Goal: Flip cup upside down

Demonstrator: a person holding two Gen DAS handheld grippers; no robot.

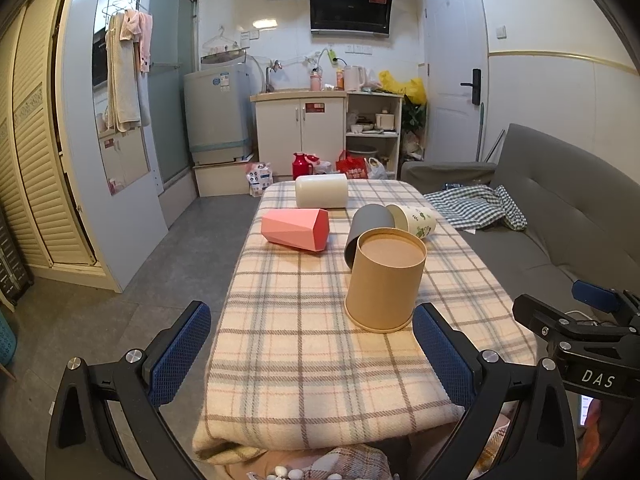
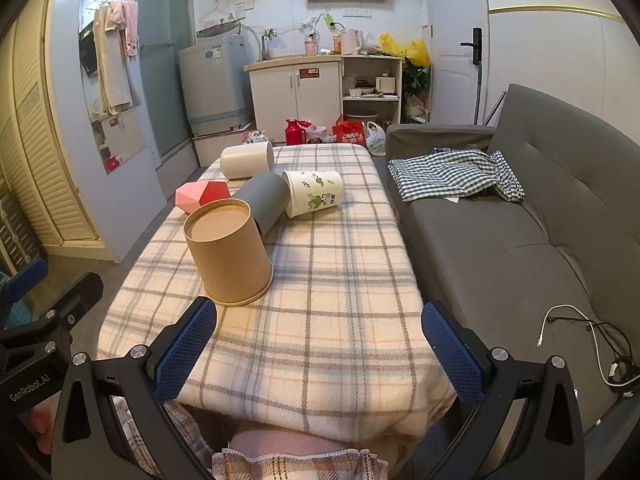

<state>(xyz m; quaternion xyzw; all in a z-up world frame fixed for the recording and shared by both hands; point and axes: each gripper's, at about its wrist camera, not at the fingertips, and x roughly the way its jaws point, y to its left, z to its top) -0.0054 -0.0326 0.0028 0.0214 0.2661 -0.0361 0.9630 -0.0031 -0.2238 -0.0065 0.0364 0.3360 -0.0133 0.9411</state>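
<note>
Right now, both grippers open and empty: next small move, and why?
Probably ease the right gripper forward toward the grey cup. The tan cup already stands mouth-down on the plaid cloth, while grey, pink, white and leaf-print cups lie on their sides. Grey lies nearest.

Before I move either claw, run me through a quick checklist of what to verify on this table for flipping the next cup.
1. Left claw open and holding nothing: ok.
2. Right claw open and holding nothing: ok.
3. Tan cup already upside down, rim flat on the plaid cloth: ok.
4. Cups left to flip: not ok; the pink cup, grey cup, white cup and leaf-print cup all lie on their sides.
5. Free room around the grey cup: not ok; the tan cup stands right in front of it, and contact between them cannot be told.
</note>
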